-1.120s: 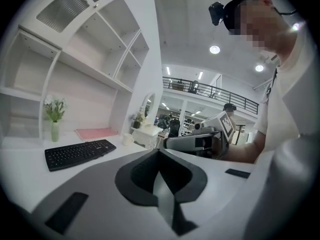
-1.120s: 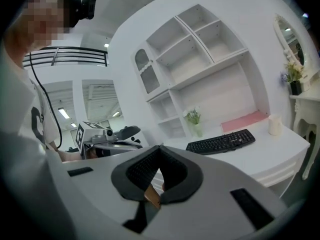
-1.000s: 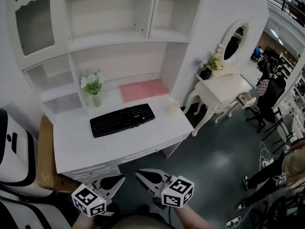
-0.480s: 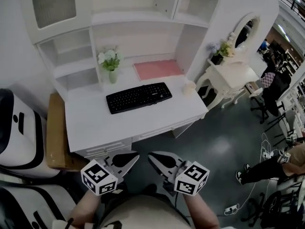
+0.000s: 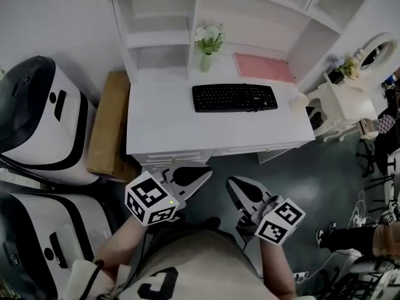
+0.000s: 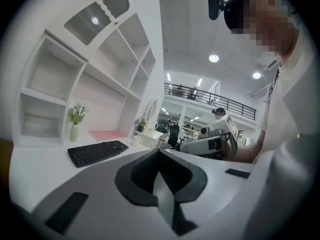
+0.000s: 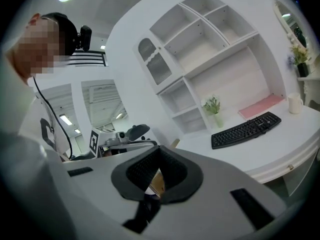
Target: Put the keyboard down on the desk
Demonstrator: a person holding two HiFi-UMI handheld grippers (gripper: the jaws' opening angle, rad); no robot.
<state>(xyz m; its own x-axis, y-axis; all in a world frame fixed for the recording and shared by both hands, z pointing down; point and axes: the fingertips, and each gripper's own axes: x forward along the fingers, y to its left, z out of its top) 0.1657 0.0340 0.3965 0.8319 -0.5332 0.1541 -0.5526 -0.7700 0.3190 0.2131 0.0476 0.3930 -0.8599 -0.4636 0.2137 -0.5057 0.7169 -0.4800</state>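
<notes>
A flat, black, rectangular keyboard (image 5: 234,97) with rows of small keys lies on the smooth white desk (image 5: 169,133), ahead of both claws and well apart from them. Beyond it lie a pink rectangular mat (image 5: 262,67) and a slim green vase (image 5: 205,62) of pale flowers. The left gripper (image 5: 201,177) and right gripper (image 5: 234,182) hang side by side short of the desk's front edge. Each has its dark ribbed pads pressed together, empty and touching nothing.
</notes>
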